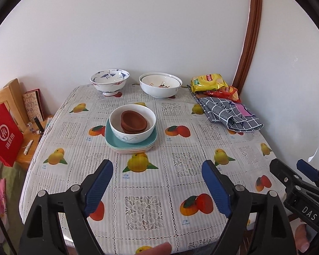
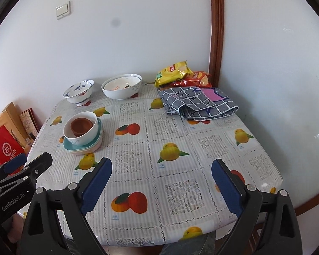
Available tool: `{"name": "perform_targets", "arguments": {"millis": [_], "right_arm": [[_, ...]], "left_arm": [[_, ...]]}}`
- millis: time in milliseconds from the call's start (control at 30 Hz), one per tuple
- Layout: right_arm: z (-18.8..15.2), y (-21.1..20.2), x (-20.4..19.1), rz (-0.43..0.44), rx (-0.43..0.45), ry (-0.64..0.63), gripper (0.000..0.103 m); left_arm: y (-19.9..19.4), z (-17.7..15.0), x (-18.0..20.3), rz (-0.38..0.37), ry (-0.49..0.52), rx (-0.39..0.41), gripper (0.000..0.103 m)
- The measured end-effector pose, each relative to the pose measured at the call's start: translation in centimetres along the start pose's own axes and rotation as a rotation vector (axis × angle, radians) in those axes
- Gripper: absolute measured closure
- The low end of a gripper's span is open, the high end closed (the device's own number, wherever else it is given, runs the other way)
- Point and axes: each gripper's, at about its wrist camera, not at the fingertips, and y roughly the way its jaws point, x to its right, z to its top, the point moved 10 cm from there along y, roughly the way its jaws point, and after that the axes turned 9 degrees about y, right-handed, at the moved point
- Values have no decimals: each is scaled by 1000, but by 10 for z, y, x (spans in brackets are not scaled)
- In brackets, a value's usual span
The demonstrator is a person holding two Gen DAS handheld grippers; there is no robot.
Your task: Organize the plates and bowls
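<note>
A white bowl (image 1: 132, 125) (image 2: 83, 128) holds stacked brown bowls (image 1: 134, 121) (image 2: 81, 125) and sits on stacked teal and pale plates (image 1: 117, 143) (image 2: 80, 147) mid-table. A blue-and-white footed bowl (image 1: 109, 81) (image 2: 78, 92) and nested white bowls (image 1: 160, 84) (image 2: 121, 86) stand at the far edge. My left gripper (image 1: 157, 182) is open and empty above the near table, well short of the stack. My right gripper (image 2: 161, 182) is open and empty to its right; it also shows in the left wrist view (image 1: 289, 167).
The table (image 1: 180, 155) wears a fruit-print cloth. A folded grey checked cloth (image 1: 227, 113) (image 2: 198, 103) and snack bags (image 1: 210, 82) (image 2: 173, 72) lie at the far right by the wall. A red bag (image 1: 4, 136) and wooden furniture stand left of the table.
</note>
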Motion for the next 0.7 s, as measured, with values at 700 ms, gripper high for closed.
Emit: {"name": "perform_targets", "arguments": {"millis": [700], "right_arm": [[-9,-22,8,3,23,4,9]], "left_arm": [[-20,-12,1,19,6,13,16]]}}
